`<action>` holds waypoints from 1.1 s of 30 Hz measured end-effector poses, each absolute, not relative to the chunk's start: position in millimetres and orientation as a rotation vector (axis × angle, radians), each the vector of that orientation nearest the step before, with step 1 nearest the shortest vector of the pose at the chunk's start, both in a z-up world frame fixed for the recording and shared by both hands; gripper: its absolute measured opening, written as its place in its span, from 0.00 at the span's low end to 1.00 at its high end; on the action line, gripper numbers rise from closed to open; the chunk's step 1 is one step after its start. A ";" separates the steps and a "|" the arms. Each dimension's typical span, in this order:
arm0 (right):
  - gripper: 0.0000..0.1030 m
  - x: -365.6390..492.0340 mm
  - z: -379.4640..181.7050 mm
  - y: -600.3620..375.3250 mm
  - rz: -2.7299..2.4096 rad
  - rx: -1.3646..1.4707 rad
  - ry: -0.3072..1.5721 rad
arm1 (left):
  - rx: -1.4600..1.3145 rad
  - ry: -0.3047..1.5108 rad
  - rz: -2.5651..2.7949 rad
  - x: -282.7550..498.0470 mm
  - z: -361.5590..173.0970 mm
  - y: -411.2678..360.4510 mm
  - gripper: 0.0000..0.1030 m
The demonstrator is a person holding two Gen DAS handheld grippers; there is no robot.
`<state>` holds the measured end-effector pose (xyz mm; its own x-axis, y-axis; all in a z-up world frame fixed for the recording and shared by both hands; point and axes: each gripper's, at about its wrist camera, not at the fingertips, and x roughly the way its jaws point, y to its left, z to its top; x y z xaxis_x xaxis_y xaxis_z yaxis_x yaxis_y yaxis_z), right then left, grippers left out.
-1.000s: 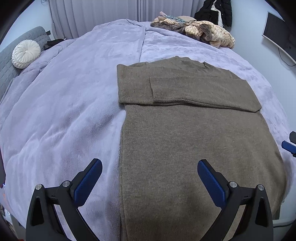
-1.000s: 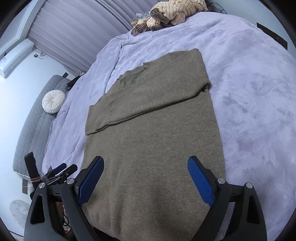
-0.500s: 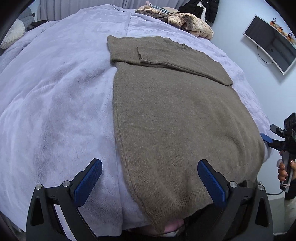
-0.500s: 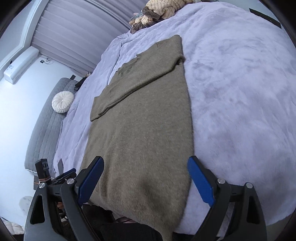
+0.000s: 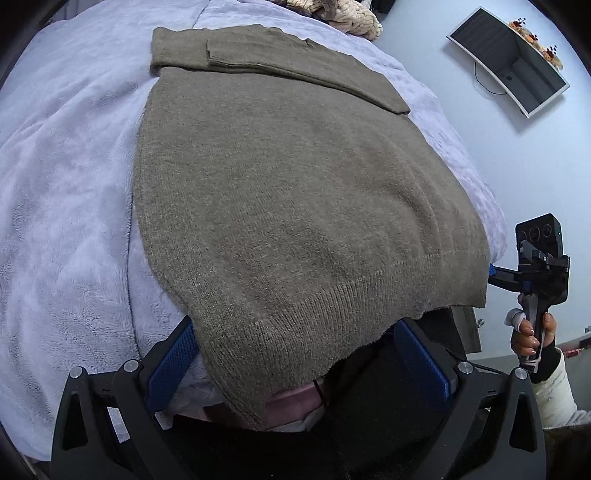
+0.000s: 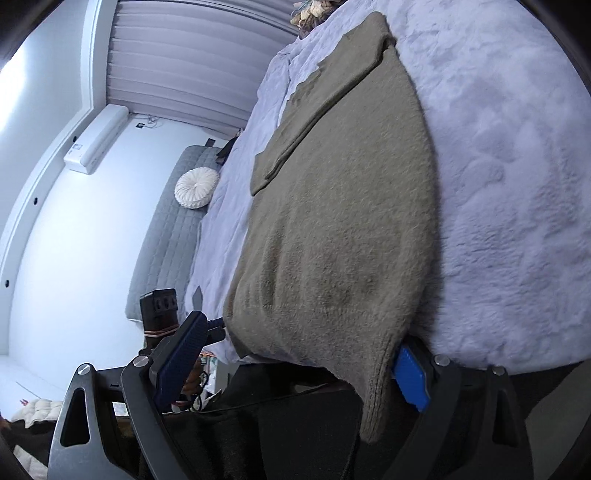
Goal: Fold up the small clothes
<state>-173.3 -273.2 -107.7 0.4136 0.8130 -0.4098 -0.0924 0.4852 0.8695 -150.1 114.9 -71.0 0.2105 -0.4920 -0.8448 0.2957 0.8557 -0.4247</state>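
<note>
We count one sweater [image 5: 295,206], olive-brown knit, lying flat on the bed [image 5: 66,192], which is covered by one pale lilac plush blanket. Its two sleeves are folded across the chest at the far end, one lying over the other. The ribbed hem hangs over the near edge of the bed, toward us.

Going left to right in the left wrist view: the left tongs [image 5: 295,363] sit at the hem, spread wide, with two blue pads, one on each finger. The left pad lies beside the hem's left corner and the right pad sits under the hem's lower edge; the cloth droops between them and neither pad presses it. Further right, one hand [image 5: 528,334] with a white sleeve holds the grip of the right tongs [image 5: 493,273] next to the hem's right corner. One curved monitor [image 5: 513,59] is mounted on the wall at upper right, and one heap of beige knitted clothes [image 5: 340,14] lies at the far end of the bed.

In the right wrist view, left to right: one white wall unit [image 6: 96,138], one round white cushion [image 6: 195,186] on a grey quilted headboard [image 6: 162,236], then the left tongs [image 6: 214,326] at the far hem corner. The right tongs [image 6: 295,373] are spread too, the hem's right corner drooping against their right pad.

We can read no writing or brand on anything.
</note>
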 end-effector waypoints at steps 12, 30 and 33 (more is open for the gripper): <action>0.09 -177.8 -129.4 -267.1 0.631 0.977 1.019 | -0.389 1.235 -0.565 -143.0 -78.1 149.3 0.14; 0.08 -83.4 -30.2 -270.7 0.865 1.100 0.642 | -0.479 0.934 -0.609 -47.0 34.6 174.6 0.14; 0.08 -46.9 -12.3 -271.4 0.871 1.085 0.617 | -0.433 0.890 -0.587 -8.9 51.5 160.4 0.14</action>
